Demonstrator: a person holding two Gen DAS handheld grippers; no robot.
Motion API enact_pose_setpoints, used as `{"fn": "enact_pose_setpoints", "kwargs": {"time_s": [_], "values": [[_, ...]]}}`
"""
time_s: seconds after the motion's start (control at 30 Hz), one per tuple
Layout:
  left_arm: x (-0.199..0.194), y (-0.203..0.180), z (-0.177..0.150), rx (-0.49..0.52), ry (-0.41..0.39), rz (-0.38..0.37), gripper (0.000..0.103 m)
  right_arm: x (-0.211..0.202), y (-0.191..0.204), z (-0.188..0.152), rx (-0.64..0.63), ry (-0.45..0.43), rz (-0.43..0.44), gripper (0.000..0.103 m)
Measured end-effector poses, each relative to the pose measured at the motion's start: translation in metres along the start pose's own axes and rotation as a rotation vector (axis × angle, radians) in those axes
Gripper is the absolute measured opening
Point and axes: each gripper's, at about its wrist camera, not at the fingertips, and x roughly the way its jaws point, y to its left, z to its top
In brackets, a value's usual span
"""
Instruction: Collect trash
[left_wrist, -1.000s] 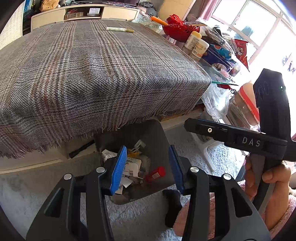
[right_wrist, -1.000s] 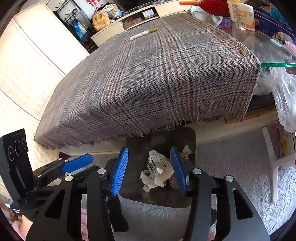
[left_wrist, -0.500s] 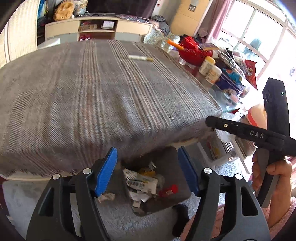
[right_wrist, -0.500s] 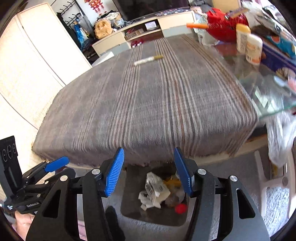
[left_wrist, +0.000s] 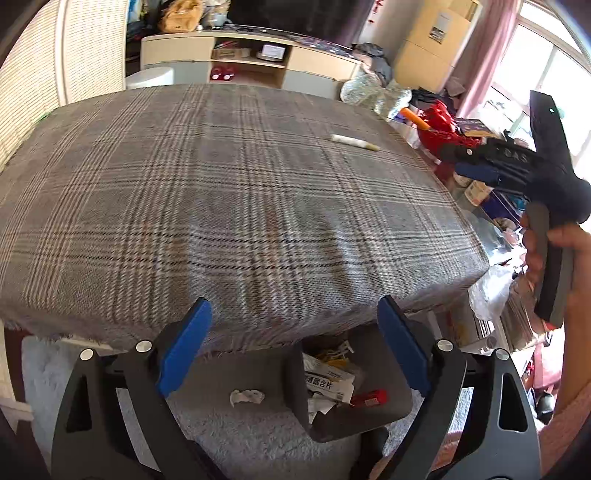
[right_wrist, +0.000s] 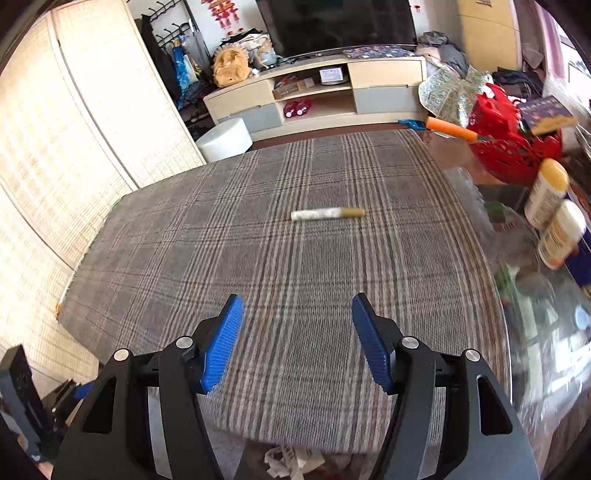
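Observation:
A white tube with a yellow-brown cap (right_wrist: 327, 213) (left_wrist: 354, 142) lies on the plaid tablecloth (right_wrist: 295, 266) (left_wrist: 221, 206). On the floor under the table's near edge stands a dark bin (left_wrist: 369, 410) holding paper scraps and a red wrapper; a crumpled white scrap (left_wrist: 246, 397) lies on the rug beside it. My left gripper (left_wrist: 293, 345) hovers above the bin, its jaws opening with nothing between them. My right gripper (right_wrist: 297, 341) hangs over the near part of the cloth, short of the tube, jaws opening and empty. It also shows in the left wrist view (left_wrist: 476, 166).
A red basket (right_wrist: 513, 125), two white bottles (right_wrist: 554, 214) and clutter crowd the glass table part on the right. A TV cabinet (right_wrist: 317, 96) and a white round stool (right_wrist: 223, 138) stand beyond the table. A plastic bag (left_wrist: 491, 291) hangs at the right corner.
Both grippers have risen from the bin and opened wider. The right gripper now looks across the tabletop toward the tube. A white scrap now shows on the rug beside the bin.

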Motion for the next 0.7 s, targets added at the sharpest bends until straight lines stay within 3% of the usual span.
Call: {"fn": "enact_pose_setpoints", "kwargs": {"time_s": [0.17, 0.47, 0.7], "values": [[0.005, 0.008, 0.008, -0.027, 0.001, 0.001, 0.087, 0.030, -0.004, 0.020, -0.029, 0.020, 0.025, 0.063], [0.044, 0.009, 0.076, -0.005, -0.050, 0.013, 0.087, 0.090, -0.014, 0.055, -0.077, 0.045, 0.015, 0.061], [0.087, 0.001, 0.123, 0.031, -0.061, 0.000, 0.087, 0.136, -0.020, 0.085, -0.132, 0.079, 0.084, 0.054]]}}
